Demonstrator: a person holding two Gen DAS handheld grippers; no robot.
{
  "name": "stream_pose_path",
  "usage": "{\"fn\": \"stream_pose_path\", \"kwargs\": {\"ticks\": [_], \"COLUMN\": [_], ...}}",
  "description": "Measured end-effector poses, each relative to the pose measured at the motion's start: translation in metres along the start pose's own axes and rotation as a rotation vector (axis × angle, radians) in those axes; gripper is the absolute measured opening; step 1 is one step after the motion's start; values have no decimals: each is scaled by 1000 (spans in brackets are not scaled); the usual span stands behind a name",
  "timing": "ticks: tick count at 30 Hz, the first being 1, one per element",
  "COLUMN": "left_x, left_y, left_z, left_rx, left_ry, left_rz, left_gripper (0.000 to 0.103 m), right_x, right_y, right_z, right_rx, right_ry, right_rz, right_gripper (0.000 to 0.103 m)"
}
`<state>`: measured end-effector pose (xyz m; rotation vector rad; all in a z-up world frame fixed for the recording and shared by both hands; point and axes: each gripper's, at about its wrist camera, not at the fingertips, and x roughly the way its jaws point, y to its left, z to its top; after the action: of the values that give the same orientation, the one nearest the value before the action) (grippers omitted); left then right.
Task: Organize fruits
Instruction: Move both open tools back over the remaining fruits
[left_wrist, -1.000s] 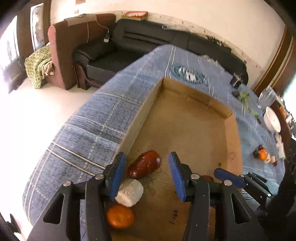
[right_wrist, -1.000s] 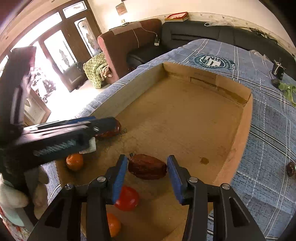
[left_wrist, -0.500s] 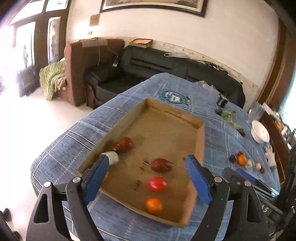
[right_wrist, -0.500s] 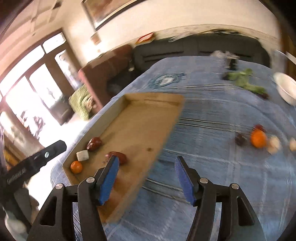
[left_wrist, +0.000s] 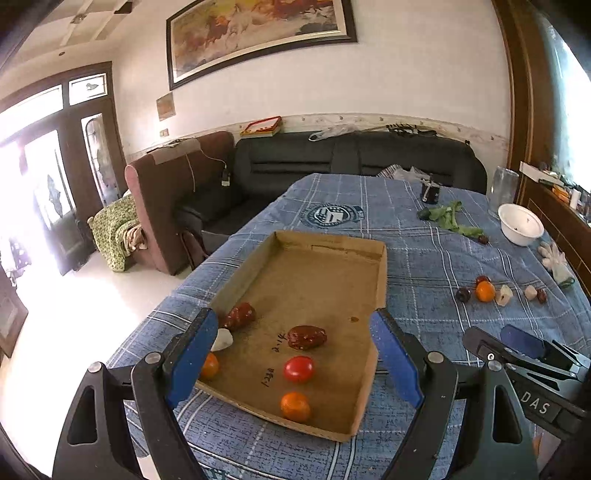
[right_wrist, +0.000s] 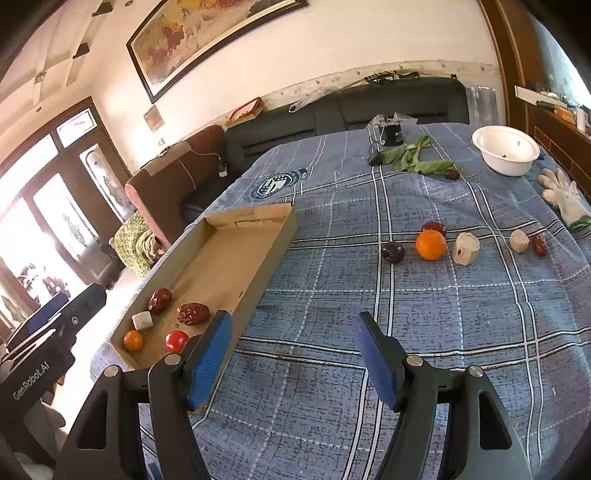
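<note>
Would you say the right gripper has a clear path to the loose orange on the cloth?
Probably yes: the right gripper is open and empty, and only bare tablecloth lies before the orange, though neighbours crowd its sides.

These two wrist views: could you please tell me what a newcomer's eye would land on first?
Probably the shallow cardboard tray on the blue plaid tablecloth, with a red tomato and oranges near its front end. Next comes the loose orange among scattered fruit on the cloth to the tray's right, then the white bowl at the far right.
</note>
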<state>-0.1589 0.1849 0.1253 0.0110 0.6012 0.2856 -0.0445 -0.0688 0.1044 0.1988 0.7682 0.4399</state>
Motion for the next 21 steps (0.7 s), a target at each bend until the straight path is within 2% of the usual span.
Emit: {"fn": "stream_pose_path", "kwargs": {"ticks": [21], "left_x": [26], "left_y": [-3], "left_z": [-9], "left_rx": [1], "left_ry": [74], "left_rz": [-45], "left_gripper": [84], "right_x": [18], "right_y": [-15], "right_z": [-12], "right_rx": [31], "right_ry": [58], "right_rz": [-32], "right_gripper": [75]}}
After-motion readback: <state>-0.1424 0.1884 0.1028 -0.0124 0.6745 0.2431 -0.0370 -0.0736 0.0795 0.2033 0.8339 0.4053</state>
